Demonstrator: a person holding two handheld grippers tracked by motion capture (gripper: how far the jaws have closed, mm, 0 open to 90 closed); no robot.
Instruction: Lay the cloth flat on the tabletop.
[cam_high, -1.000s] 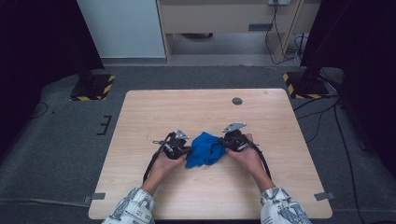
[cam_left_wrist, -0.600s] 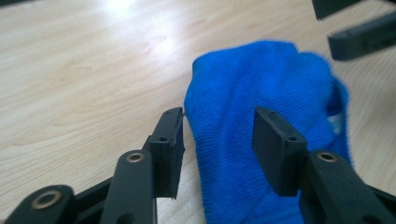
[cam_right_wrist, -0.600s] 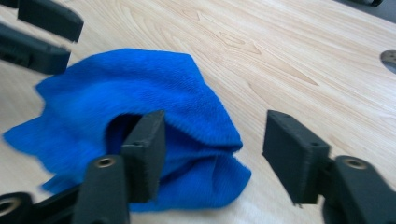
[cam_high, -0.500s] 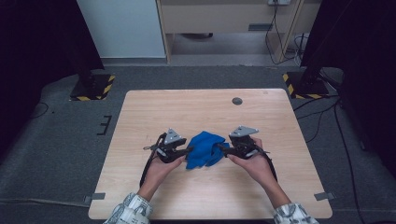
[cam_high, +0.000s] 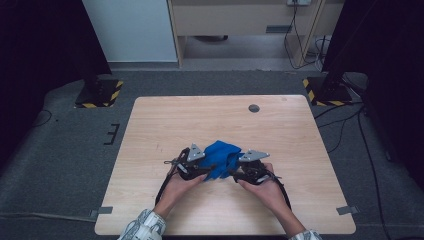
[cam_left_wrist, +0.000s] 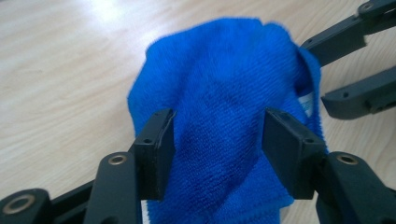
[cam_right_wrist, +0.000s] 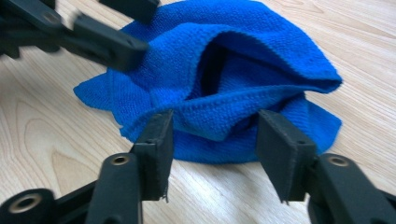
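A crumpled blue cloth (cam_high: 222, 157) lies on the wooden table (cam_high: 300, 140), a little toward the near edge. My left gripper (cam_high: 207, 170) is at its left side and my right gripper (cam_high: 235, 172) at its right, both pointing inward. In the left gripper view the cloth (cam_left_wrist: 224, 107) bulges between my left gripper's (cam_left_wrist: 217, 140) jaws, which have just been opening. In the right gripper view a fold of the cloth (cam_right_wrist: 233, 60) sits between my right gripper's (cam_right_wrist: 212, 140) jaws. They have just been closing, and the pads stand apart from the fold.
A small dark round disc (cam_high: 254, 108) sits in the tabletop near the far edge. Black stands on yellow-striped bases (cam_high: 97, 95) (cam_high: 325, 90) flank the table's far corners. Bare wood surrounds the cloth on all sides.
Both hands have drawn slightly toward the near edge. Both grippers, shut at the cloth a second ago, now have their jaws apart. The cloth has stayed in place.
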